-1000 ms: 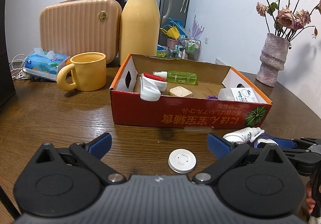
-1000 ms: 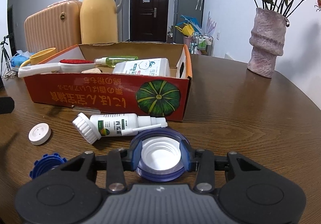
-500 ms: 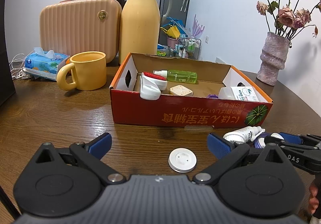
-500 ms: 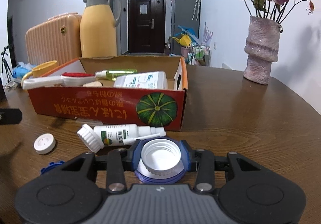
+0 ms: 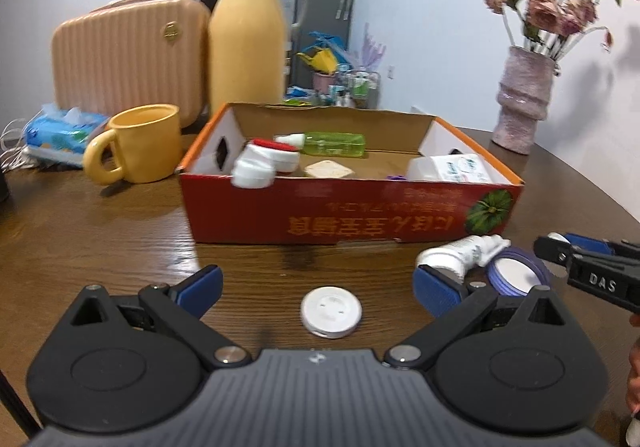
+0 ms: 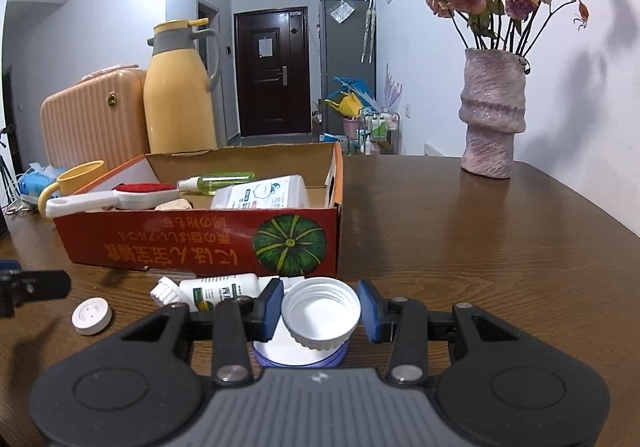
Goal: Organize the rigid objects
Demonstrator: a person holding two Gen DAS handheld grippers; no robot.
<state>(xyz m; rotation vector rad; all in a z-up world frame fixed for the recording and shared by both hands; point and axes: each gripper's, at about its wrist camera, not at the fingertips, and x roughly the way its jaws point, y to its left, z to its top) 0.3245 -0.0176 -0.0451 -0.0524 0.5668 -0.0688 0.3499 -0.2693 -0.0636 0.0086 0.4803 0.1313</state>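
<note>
- The table [image 6: 460, 247] is dark wood with visible grain and a glossy sheen.
- The box [image 6: 192, 247] is cardboard, printed red outside, plain brown inside.
- The ribbed cap [image 6: 320, 313] looks like white plastic, smooth inside.
- The vase [image 6: 492, 119] at the table's far edge has a rough, matt surface.
- The mug [image 5: 144, 143] is smooth and faintly glossy.
- The gripper pads [image 5: 200, 287] look like blue rubber on matt black plastic.

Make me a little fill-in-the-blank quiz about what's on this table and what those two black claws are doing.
The right gripper is shut on a white ____.
The left gripper is open, with a white ____ lying on the table between its fingers.
The green spray bottle lies inside the red cardboard ____.
The dried roses stand in a pink ____.

Missing words: cap; disc; box; vase
</note>
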